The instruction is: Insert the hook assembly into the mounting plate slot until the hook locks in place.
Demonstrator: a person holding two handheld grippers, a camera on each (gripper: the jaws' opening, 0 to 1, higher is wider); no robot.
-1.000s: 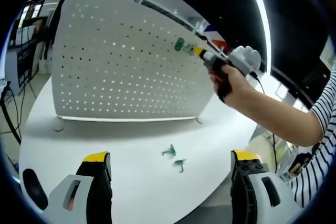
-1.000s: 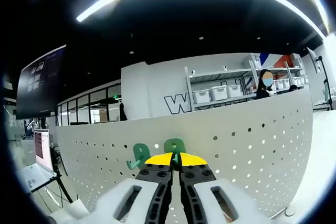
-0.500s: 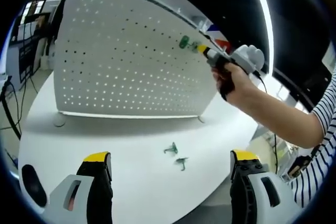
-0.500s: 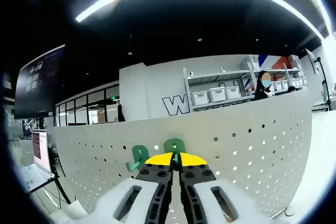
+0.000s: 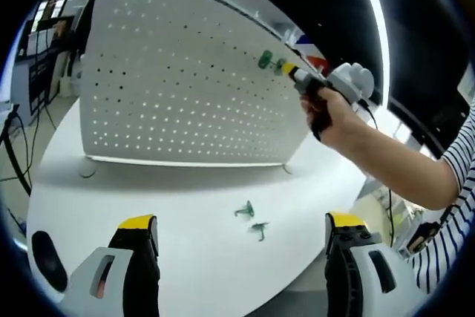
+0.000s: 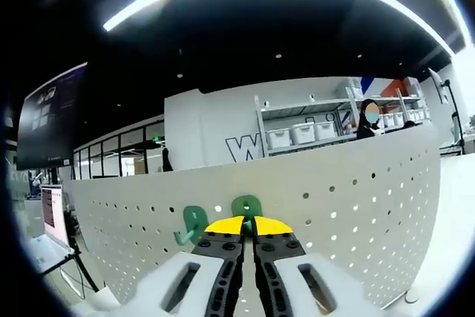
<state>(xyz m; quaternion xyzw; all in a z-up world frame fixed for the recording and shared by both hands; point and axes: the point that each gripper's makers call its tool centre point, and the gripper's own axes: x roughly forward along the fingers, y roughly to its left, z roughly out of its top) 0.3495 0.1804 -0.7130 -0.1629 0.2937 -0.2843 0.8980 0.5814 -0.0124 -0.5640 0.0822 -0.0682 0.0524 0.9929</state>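
**Hook held at the top of the pegboard**

The green hook (image 6: 247, 205) is pinched between the right gripper (image 6: 249, 225)'s closed jaws, against the white pegboard (image 6: 356, 213) near its top edge; seating is probably incomplete. A second hook (image 6: 191, 224) hangs just beside. Two spare hooks (image 5: 251, 218) lie on the white table (image 5: 193, 257). The left gripper (image 5: 241, 228) hangs spread apart.

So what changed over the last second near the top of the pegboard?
Little. The right gripper stays shut on the green hook, pressed at the pegboard beside a mounted hook. The left gripper stays open above two loose hooks.
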